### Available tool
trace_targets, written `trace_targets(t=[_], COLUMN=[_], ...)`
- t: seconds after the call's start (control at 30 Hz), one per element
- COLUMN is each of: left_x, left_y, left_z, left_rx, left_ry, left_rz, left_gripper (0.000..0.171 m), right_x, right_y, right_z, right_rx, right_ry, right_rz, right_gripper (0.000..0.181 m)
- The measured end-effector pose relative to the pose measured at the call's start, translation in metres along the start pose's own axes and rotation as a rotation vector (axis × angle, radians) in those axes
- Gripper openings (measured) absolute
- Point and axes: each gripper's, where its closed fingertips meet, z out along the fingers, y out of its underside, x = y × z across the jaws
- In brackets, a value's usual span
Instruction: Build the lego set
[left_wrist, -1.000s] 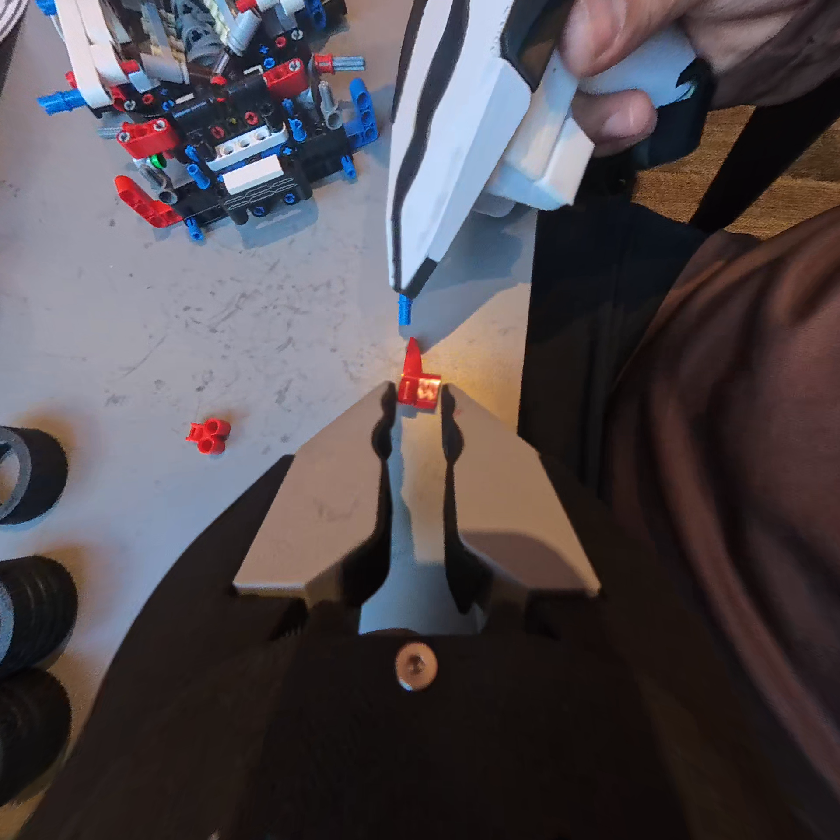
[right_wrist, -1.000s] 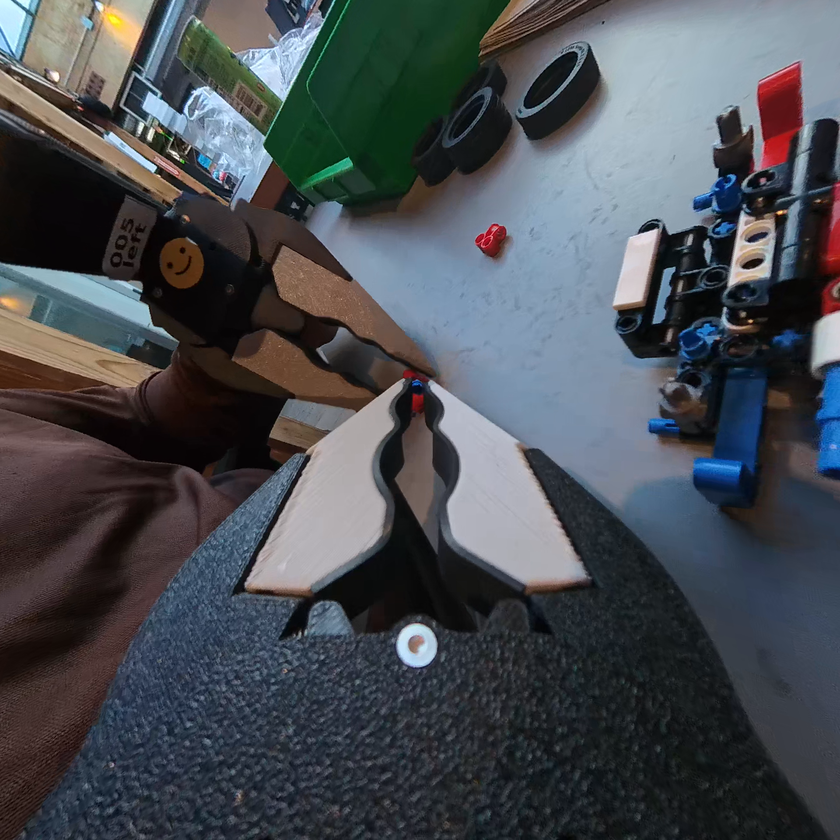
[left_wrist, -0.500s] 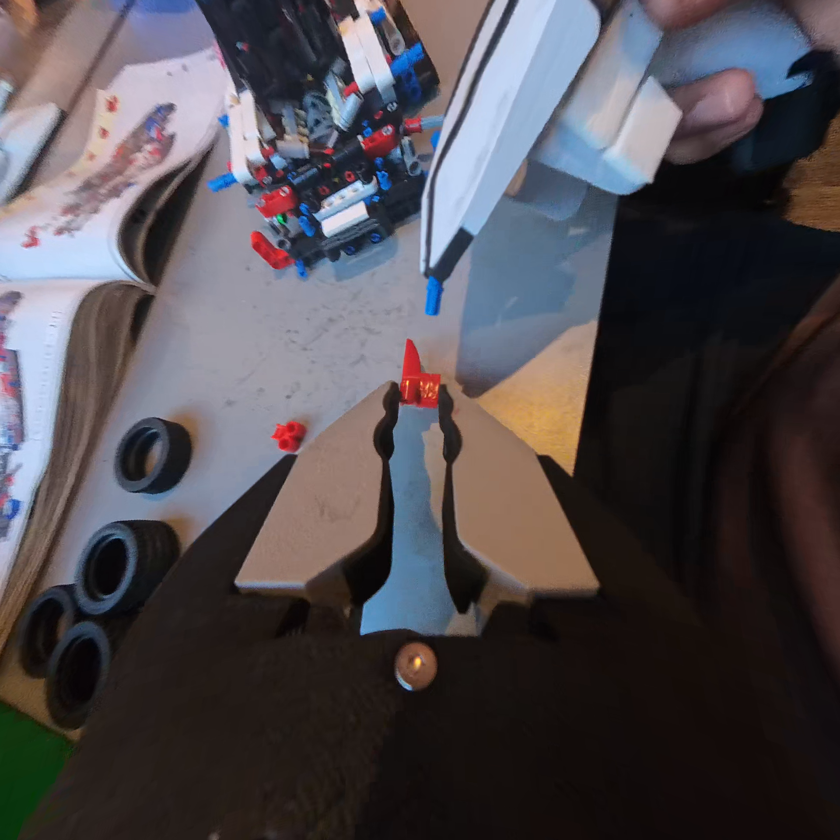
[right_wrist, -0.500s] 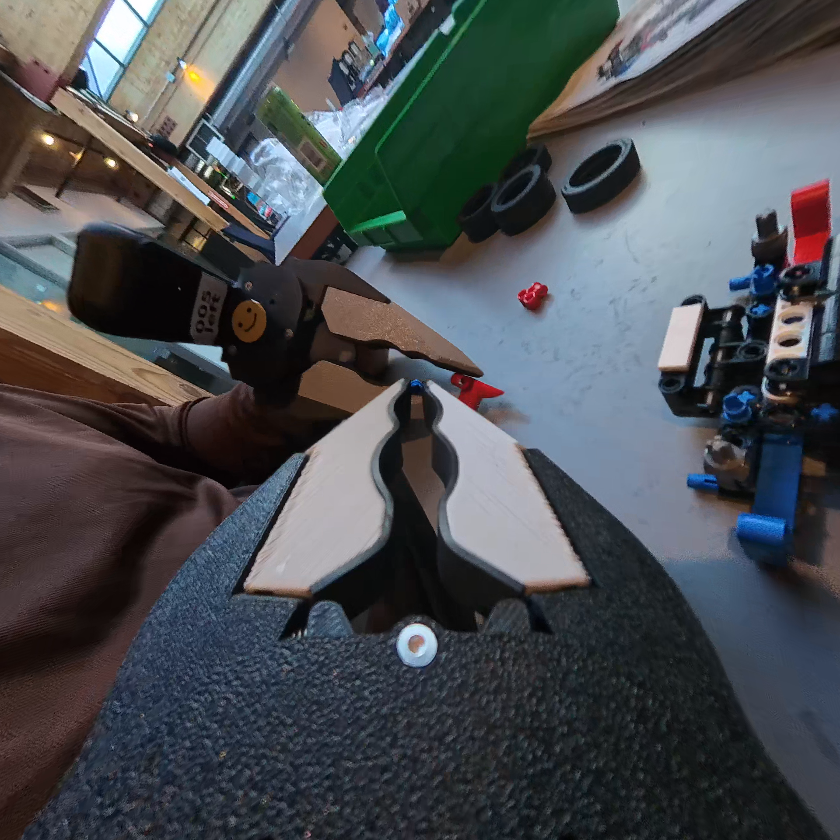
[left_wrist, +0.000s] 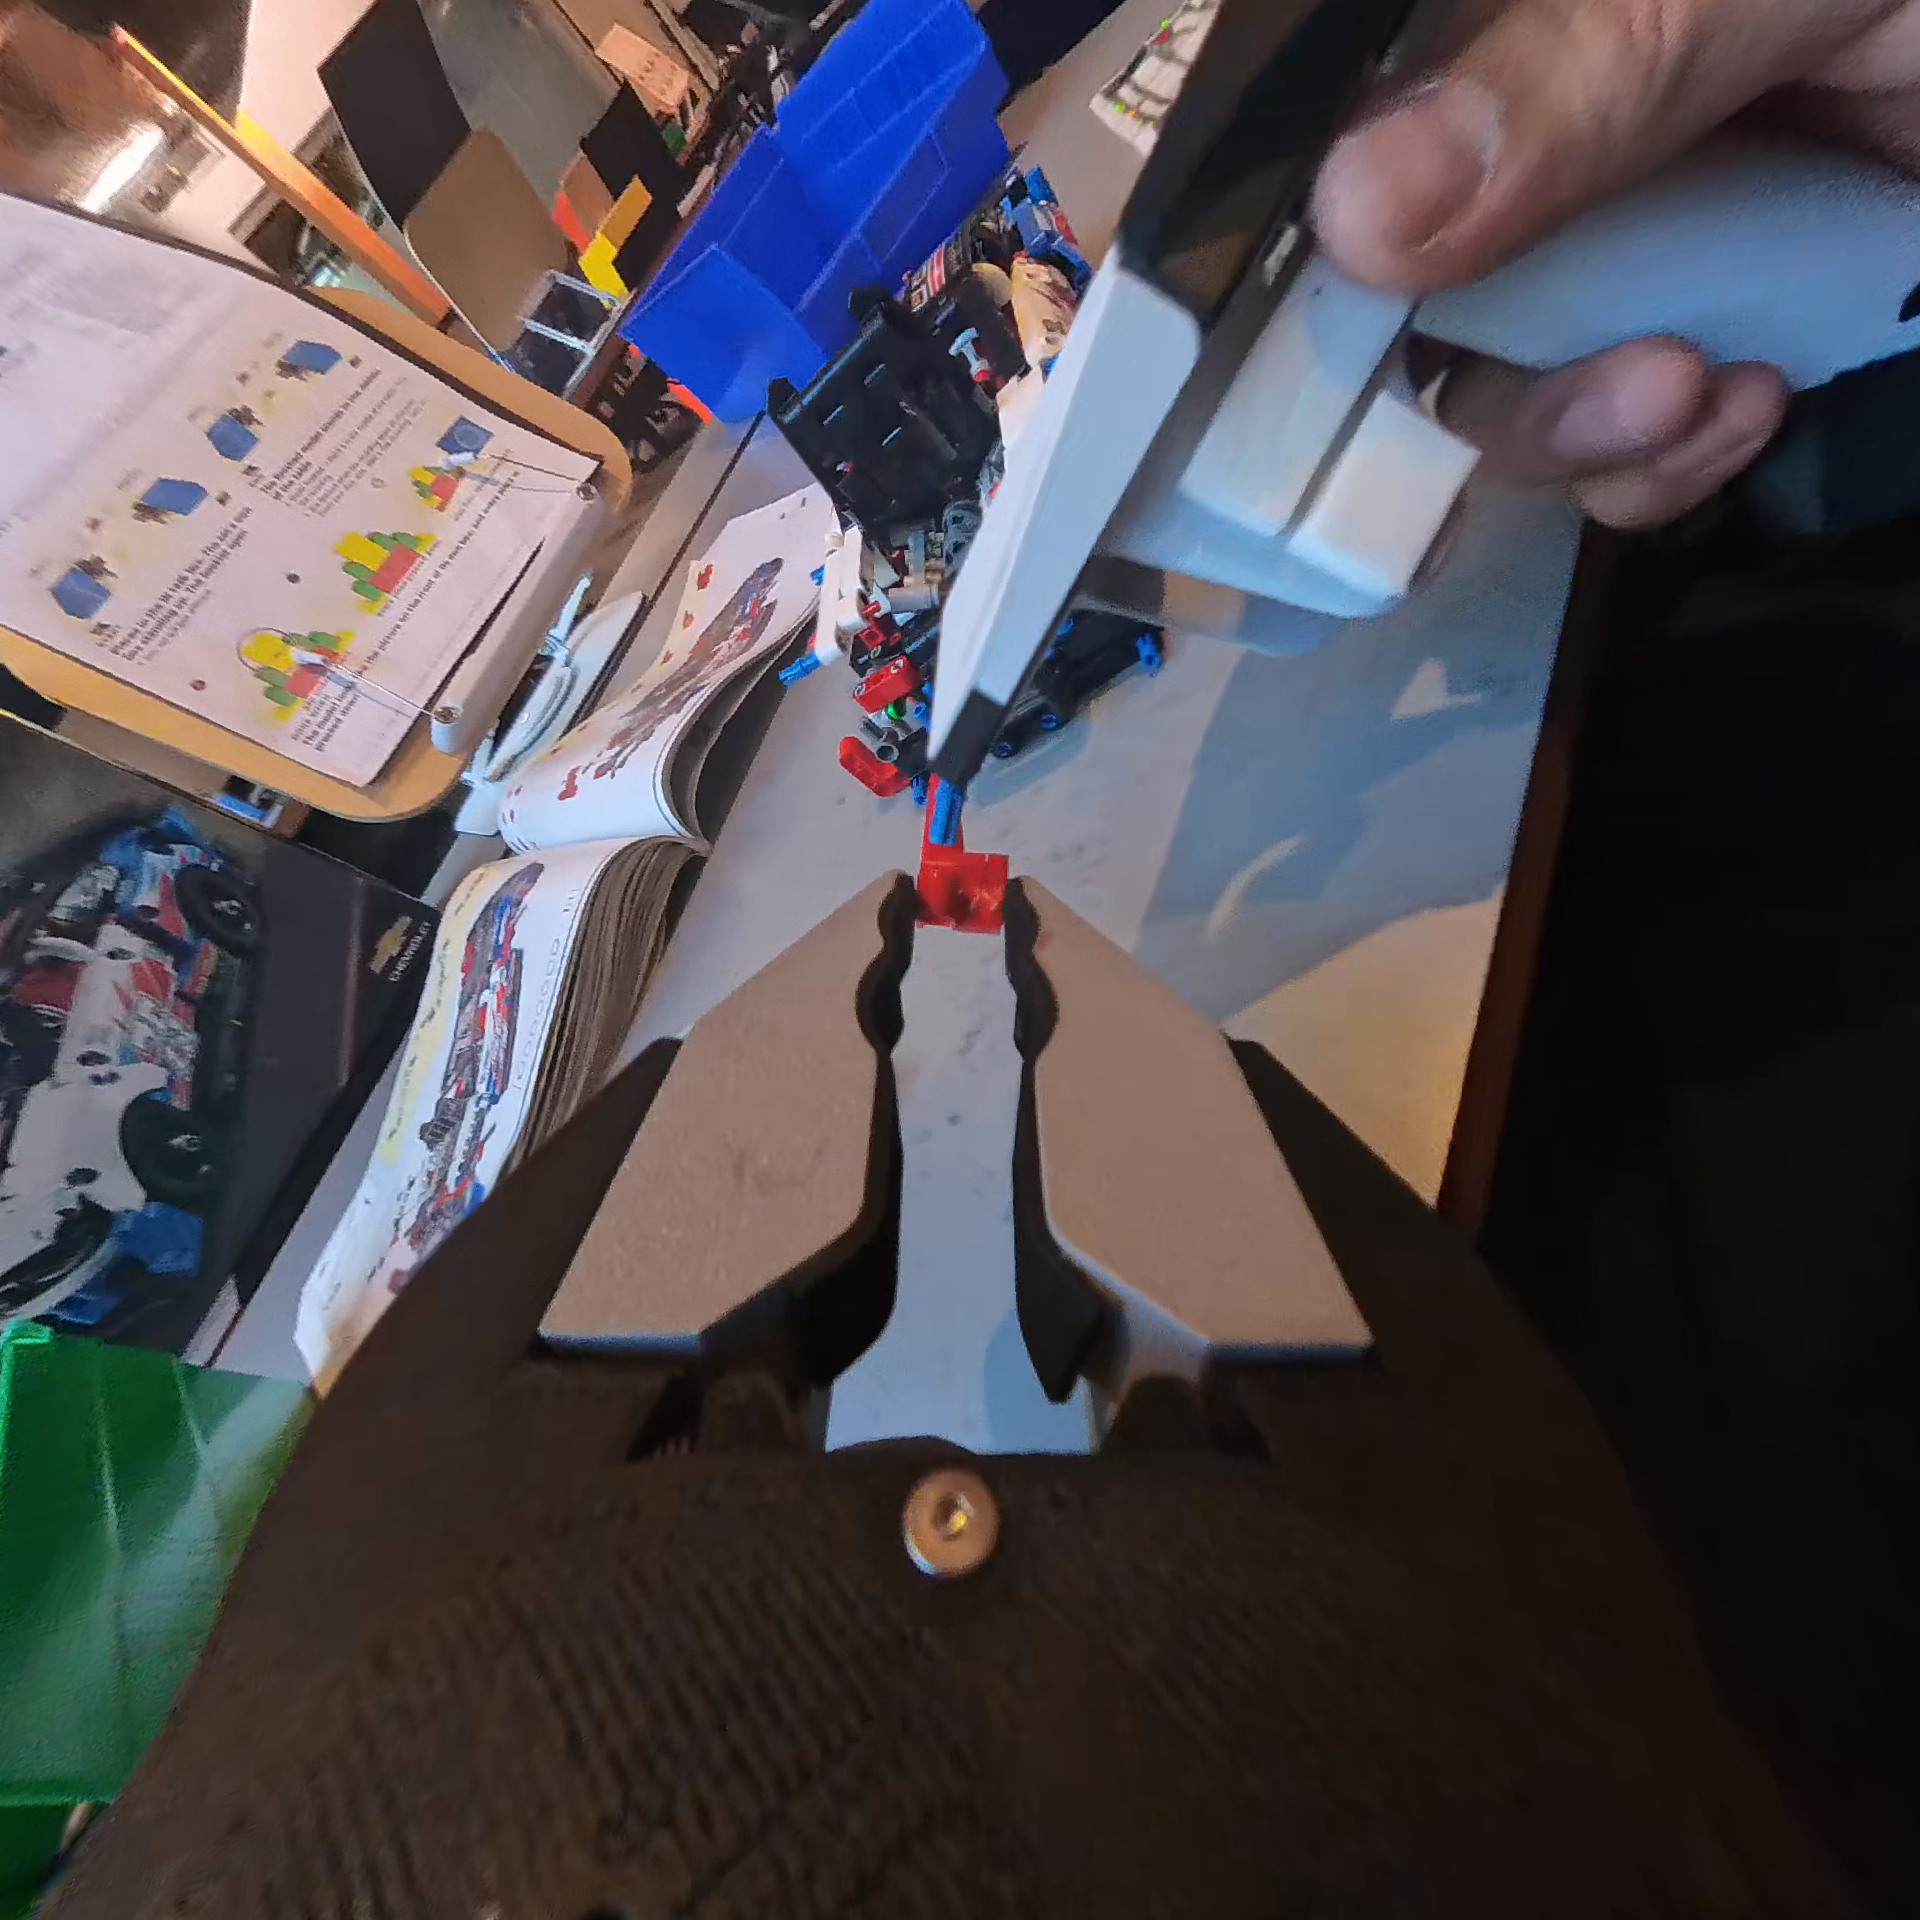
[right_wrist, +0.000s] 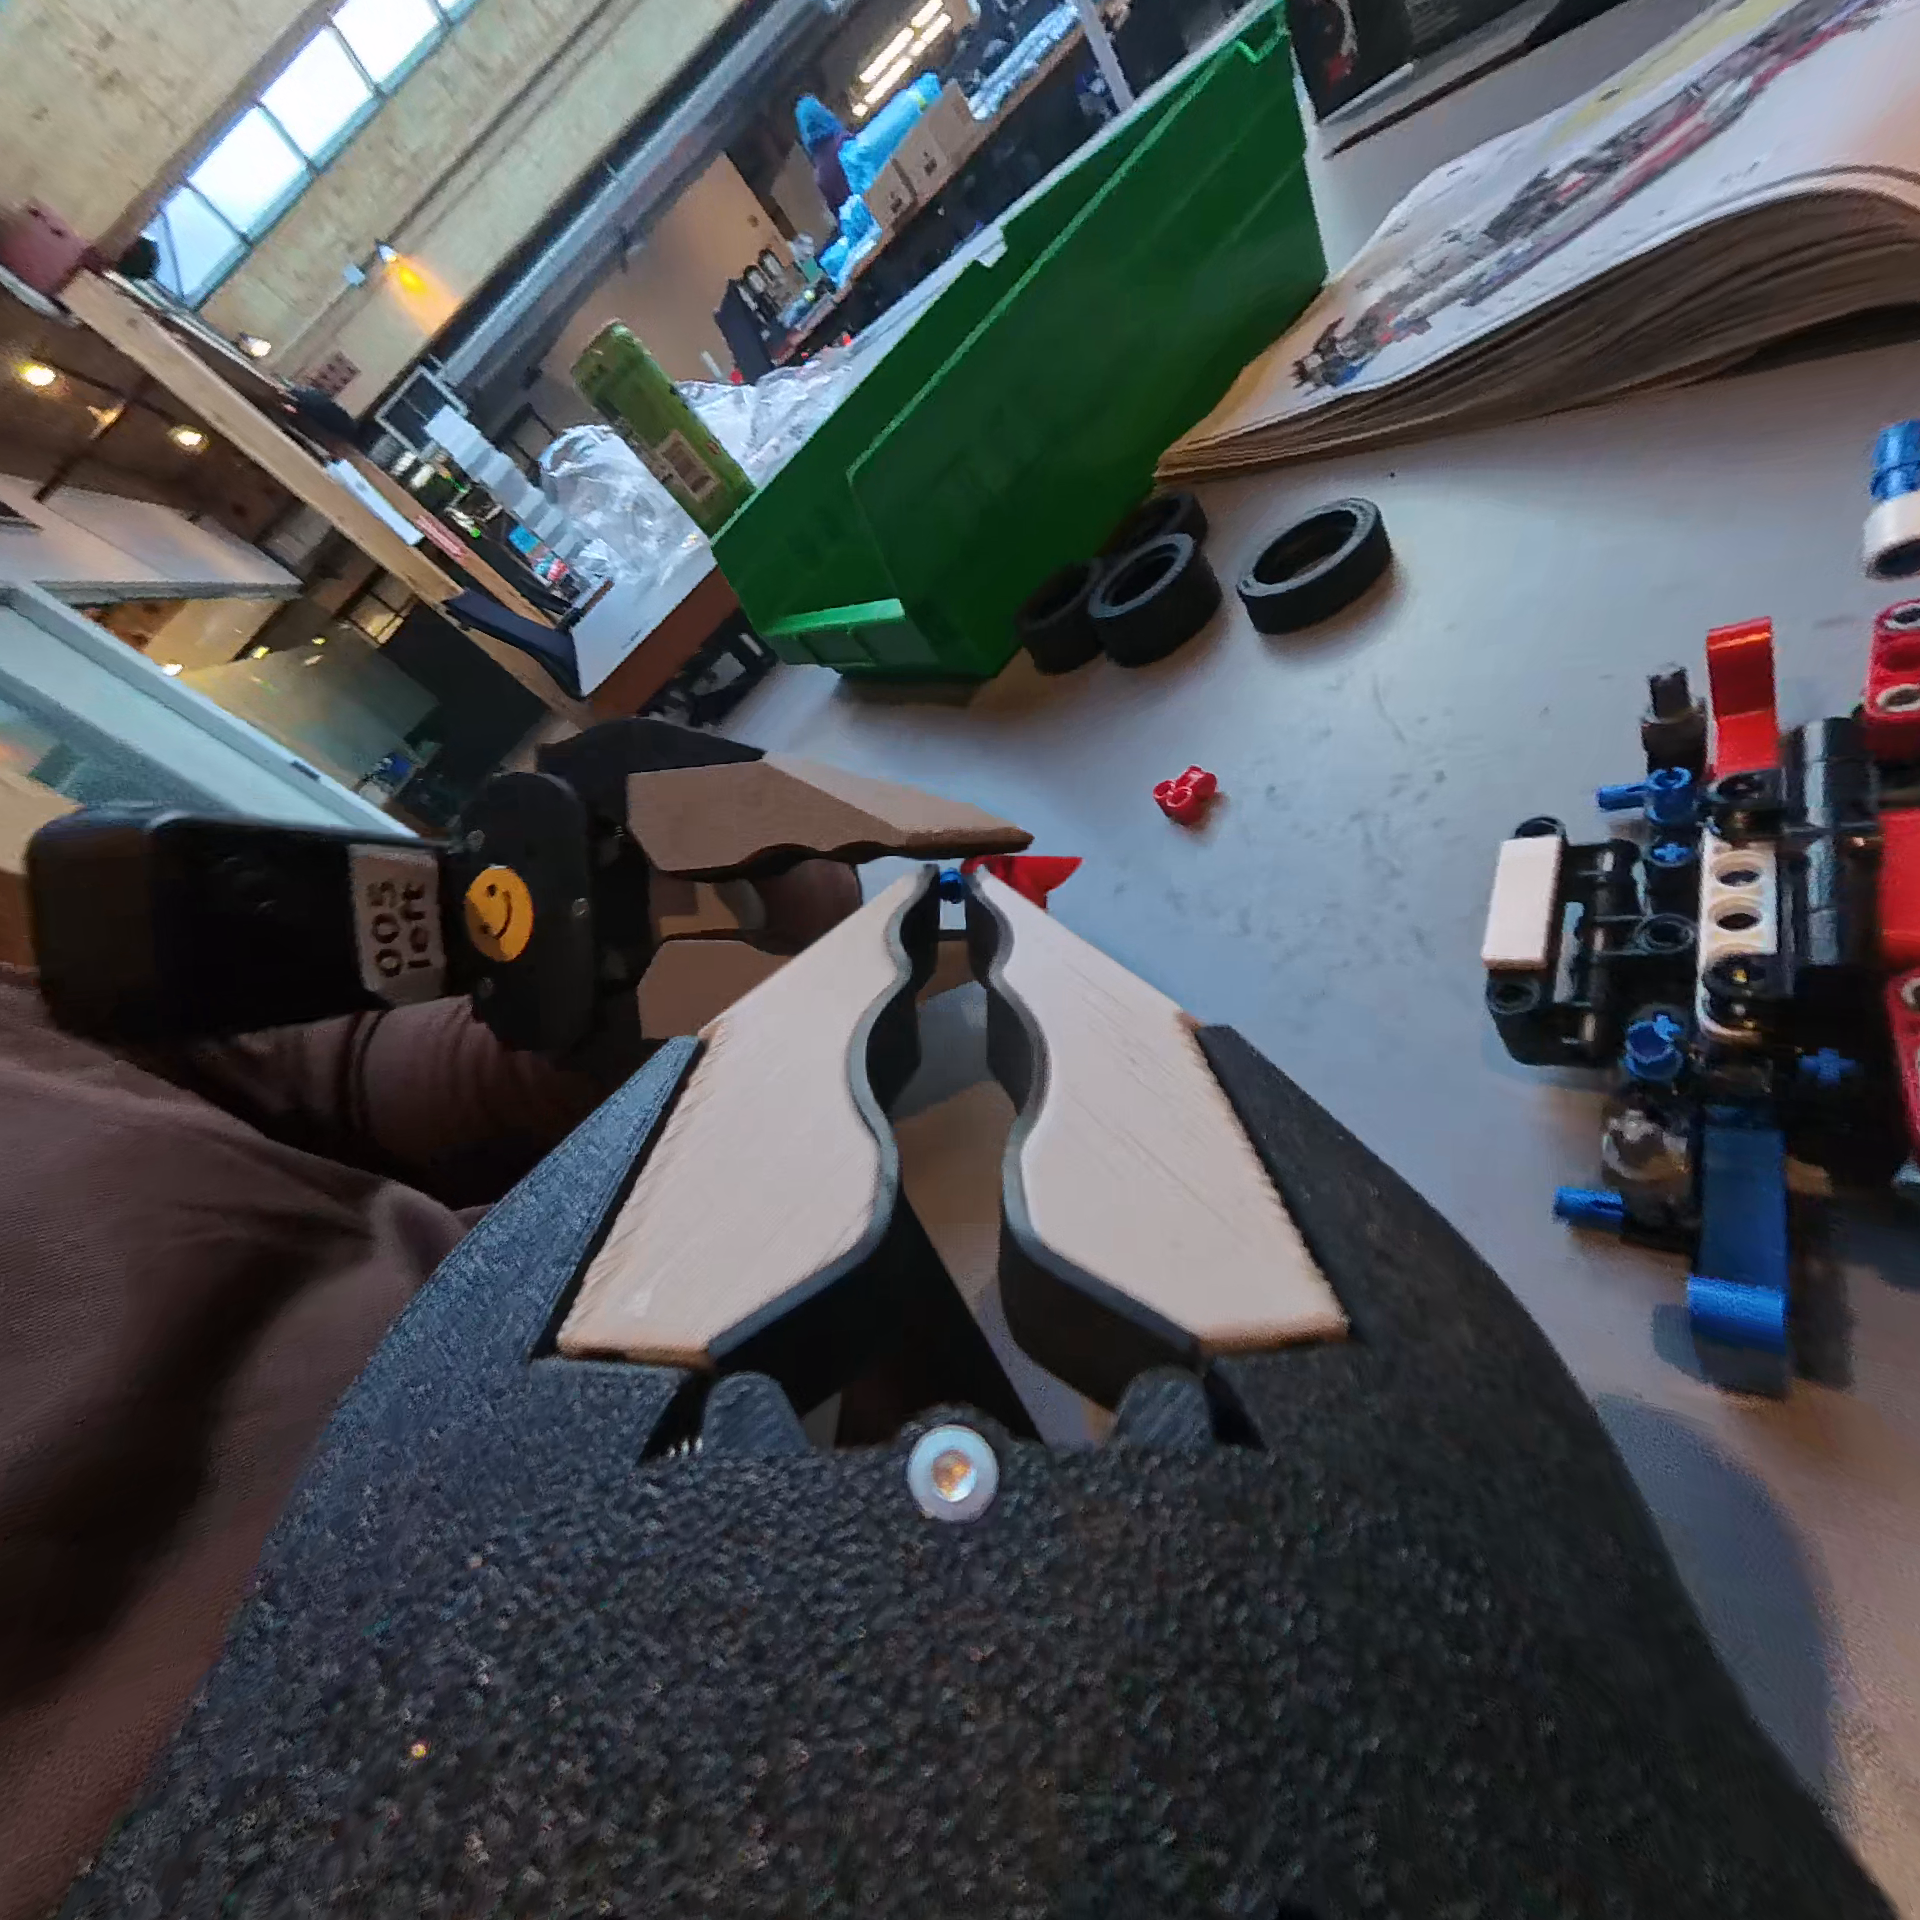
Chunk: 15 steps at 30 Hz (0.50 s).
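My left gripper (left_wrist: 961, 896) is shut on a small red Lego piece (left_wrist: 961, 888), held above the grey table (left_wrist: 1091, 831). My right gripper (left_wrist: 951, 764) comes in from above, shut on a blue pin (left_wrist: 943, 816). The pin's end meets the red piece's narrow end; I cannot tell whether it is pushed in. In the right wrist view my right gripper (right_wrist: 948, 891) pinches the blue pin (right_wrist: 948, 883), and the left gripper (right_wrist: 997, 840) holds the red piece (right_wrist: 1023, 868) just beside it. The half-built Lego model (left_wrist: 914, 582) lies beyond; it also shows in the right wrist view (right_wrist: 1714, 935).
A loose red connector (right_wrist: 1184, 798) and black tyres (right_wrist: 1314, 566) lie on the table. A green bin (right_wrist: 1039, 447) and an open instruction book (left_wrist: 623, 779) are to the left. The set's box (left_wrist: 156, 1039) and blue bins (left_wrist: 831, 229) are farther off. The table edge (left_wrist: 1496, 987) is at the right. The grippers are tip to tip, or close to it. The left tips stand about 7 cm off the loose red connector (right_wrist: 1184, 798).
Both grippers have tilted up, so more of the room shows. The blue pin, apart from the red piece half a second ago, now meets its narrow end.
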Motion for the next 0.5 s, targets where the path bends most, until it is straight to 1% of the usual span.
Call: trace_targets(t=[0.17, 0.37, 0.5], left_x=[0.001, -0.002, -0.001], left_y=[0.002, 0.001, -0.001], left_z=[0.003, 0.003, 0.003], left_rx=[-0.03, -0.026, -0.016], left_ry=[-0.04, -0.056, -0.065], left_rz=[0.04, 0.037, 0.056], left_gripper=[0.014, 0.014, 0.014], right_x=[0.01, 0.013, 0.013], right_y=[0.003, 0.005, 0.002], right_z=[0.003, 0.005, 0.005], right_rx=[0.001, 0.005, 0.036], right_ry=[0.058, 0.036, -0.004], right_rz=[0.033, 0.118, 0.192], right_gripper=[0.003, 0.003, 0.003])
